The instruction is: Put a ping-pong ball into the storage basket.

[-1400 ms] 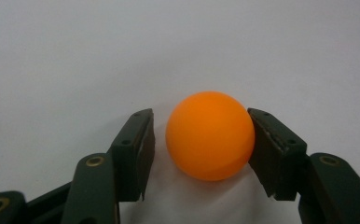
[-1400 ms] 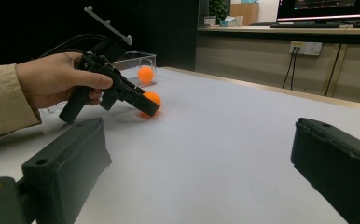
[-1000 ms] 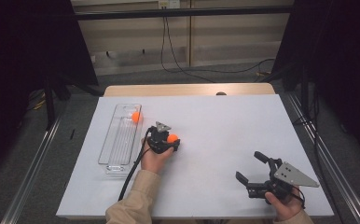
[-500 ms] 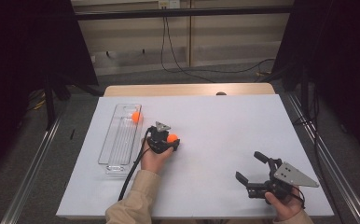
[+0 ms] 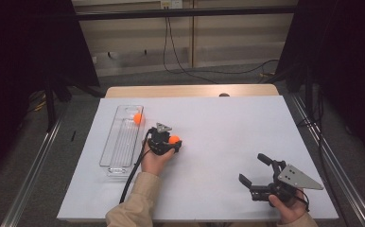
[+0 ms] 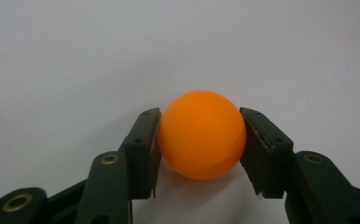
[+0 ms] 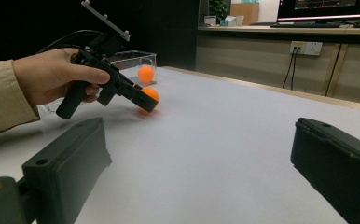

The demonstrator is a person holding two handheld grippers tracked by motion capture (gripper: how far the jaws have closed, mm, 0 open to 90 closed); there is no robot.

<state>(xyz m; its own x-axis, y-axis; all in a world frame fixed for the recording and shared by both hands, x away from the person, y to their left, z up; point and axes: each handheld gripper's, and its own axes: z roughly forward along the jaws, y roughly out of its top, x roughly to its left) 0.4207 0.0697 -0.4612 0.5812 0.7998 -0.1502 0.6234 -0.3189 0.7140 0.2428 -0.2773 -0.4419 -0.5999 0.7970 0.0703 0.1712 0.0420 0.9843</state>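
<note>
An orange ball [image 6: 201, 134] rests on the white table, and my left gripper [image 6: 200, 116] is shut on it, one pad pressing each side. From above, that ball [image 5: 174, 139] sits at the tip of the left gripper [image 5: 173, 141], just right of a clear plastic tray [image 5: 117, 151]. A second orange ball [image 5: 137, 118] lies in the tray's far end. My right gripper [image 5: 251, 168] is at the front right of the table, open, with nothing between its jaws. The right gripper view shows the held ball [image 7: 151, 94] and the tray ball [image 7: 145, 73] beyond its own spread jaws [image 7: 201, 158].
The white table [image 5: 228, 127] has bare room through its middle and right side. A black cable [image 5: 133, 175] trails from the left gripper along the sleeve. Metal rails [image 5: 29, 179] run along both sides of the table.
</note>
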